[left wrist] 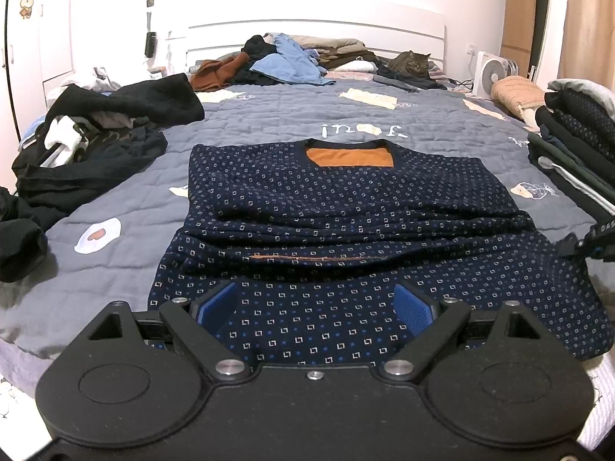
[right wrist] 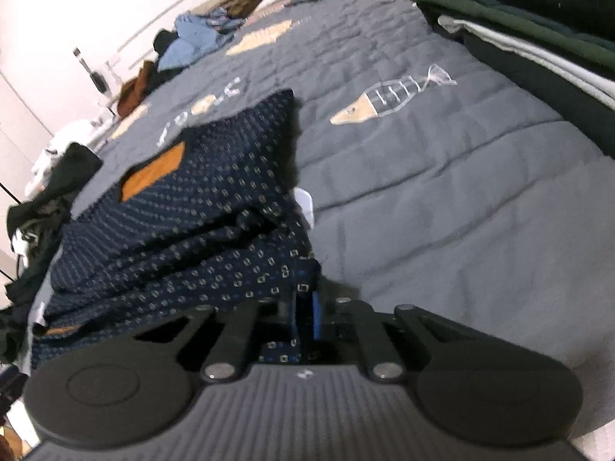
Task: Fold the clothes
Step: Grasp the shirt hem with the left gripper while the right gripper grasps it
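A navy sweater (left wrist: 330, 207) with small square dots and an orange patch at the neck lies flat on the grey quilted bed (left wrist: 269, 115), its sleeves folded across the body. My left gripper (left wrist: 319, 303) hovers open over the sweater's near hem, blue pads wide apart with fabric below them. In the right wrist view the same sweater (right wrist: 184, 223) fills the left half, and my right gripper (right wrist: 305, 307) is shut on its near right edge, with cloth pinched between the blue pads. The right gripper's tip (left wrist: 588, 242) shows at the sweater's right side in the left wrist view.
A heap of dark clothes (left wrist: 96, 138) lies on the left of the bed. A stack of folded garments (left wrist: 576, 146) stands on the right. More loose clothes (left wrist: 284, 61) and a cat (left wrist: 411, 65) sit by the headboard. A fan (left wrist: 492, 73) stands at the far right.
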Demonstrator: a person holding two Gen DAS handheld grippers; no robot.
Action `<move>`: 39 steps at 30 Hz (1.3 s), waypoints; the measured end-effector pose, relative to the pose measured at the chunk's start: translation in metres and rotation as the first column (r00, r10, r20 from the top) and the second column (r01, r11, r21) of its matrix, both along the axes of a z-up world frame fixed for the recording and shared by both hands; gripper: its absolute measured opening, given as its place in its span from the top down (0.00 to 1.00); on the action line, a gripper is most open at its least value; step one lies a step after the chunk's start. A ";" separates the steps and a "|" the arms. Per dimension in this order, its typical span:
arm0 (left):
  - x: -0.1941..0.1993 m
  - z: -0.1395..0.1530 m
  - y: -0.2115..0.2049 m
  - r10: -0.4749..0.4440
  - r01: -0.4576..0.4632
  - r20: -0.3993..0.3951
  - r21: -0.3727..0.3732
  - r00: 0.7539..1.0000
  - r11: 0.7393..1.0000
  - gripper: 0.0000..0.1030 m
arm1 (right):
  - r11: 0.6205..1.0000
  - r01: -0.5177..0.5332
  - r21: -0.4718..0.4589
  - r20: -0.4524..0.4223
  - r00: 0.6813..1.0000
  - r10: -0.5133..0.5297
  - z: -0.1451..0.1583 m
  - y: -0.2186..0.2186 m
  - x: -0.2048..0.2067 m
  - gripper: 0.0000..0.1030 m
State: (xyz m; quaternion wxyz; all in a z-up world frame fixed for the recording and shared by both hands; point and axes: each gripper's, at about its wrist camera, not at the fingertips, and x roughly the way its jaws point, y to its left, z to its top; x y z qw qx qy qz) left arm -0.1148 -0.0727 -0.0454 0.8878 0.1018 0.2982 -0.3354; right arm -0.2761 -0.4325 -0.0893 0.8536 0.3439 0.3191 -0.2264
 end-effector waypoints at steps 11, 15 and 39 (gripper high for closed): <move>0.024 0.006 0.014 0.040 -0.041 0.024 0.023 0.999 0.999 0.15 | 1.000 -0.015 0.003 0.140 0.990 0.015 0.025 0.008 -0.011 0.94; 0.045 0.010 0.026 0.062 -0.063 0.046 0.026 0.997 0.998 0.15 | 0.999 -0.031 0.036 0.185 0.982 0.024 0.028 0.007 -0.016 0.94; 0.123 -0.035 0.025 -0.017 0.026 -0.046 0.211 0.999 0.977 0.56 | 0.999 -0.046 0.002 0.145 0.988 0.046 0.025 0.019 -0.007 0.94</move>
